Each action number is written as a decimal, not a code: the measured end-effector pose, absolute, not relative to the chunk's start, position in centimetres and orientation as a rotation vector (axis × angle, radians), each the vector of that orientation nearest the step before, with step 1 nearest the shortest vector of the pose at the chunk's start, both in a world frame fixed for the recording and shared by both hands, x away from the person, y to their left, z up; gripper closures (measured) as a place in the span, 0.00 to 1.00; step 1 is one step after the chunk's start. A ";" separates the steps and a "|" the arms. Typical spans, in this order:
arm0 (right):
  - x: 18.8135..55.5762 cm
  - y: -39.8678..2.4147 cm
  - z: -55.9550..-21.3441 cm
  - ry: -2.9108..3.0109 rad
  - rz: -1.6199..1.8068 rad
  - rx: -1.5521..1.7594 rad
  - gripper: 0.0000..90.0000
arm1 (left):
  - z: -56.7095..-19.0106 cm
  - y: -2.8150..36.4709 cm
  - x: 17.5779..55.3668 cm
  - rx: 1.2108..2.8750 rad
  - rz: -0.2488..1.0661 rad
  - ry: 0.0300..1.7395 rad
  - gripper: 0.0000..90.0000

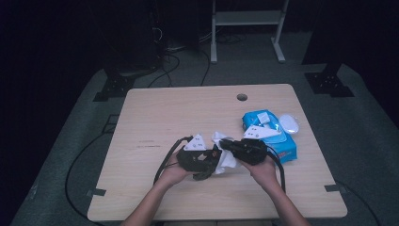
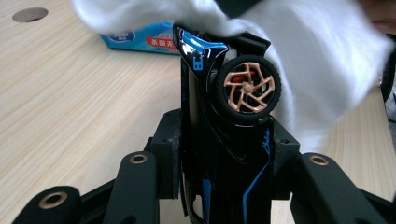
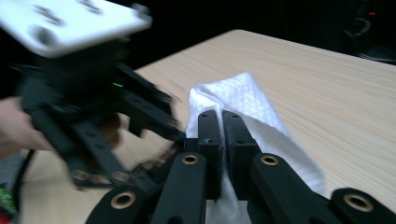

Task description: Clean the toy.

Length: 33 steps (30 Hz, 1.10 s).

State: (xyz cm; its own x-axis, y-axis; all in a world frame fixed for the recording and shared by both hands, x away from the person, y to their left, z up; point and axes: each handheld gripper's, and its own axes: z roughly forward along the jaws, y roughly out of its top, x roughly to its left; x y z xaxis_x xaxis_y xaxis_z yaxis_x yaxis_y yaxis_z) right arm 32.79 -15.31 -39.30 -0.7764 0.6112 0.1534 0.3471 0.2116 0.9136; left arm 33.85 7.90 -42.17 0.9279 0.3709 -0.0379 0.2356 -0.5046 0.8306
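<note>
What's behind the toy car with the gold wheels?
Behind the toy car hangs a white wipe. Farther back lies a blue wipes pack, and the wipe covers most of it.

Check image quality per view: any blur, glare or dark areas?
High view: dim, room beyond the table nearly black, wipe bright against it. Left gripper view: sharp, glossy highlights on the toy car, wipe near overexposed. Right gripper view: own tongs sharp, the other gripper motion-blurred, background dark.

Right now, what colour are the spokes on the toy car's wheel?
Copper-bronze spokes in a black tyre on the toy car's wheel, with red at the hub; clearest in the left gripper view.
</note>
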 end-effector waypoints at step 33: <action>33.2 -17.2 -40.8 2.262 1.618 1.031 0.96 | -42.0 8.4 33.7 2.089 0.179 0.429 0.63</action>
State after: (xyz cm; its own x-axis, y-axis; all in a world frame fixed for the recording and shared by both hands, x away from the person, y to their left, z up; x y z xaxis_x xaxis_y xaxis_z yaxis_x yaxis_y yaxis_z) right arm 33.17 -17.22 -40.83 -0.7450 0.6212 0.2429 0.4307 0.1700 0.8863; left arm 33.69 8.44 -41.99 0.9274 0.3716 -0.0431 0.2305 -0.4769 0.8482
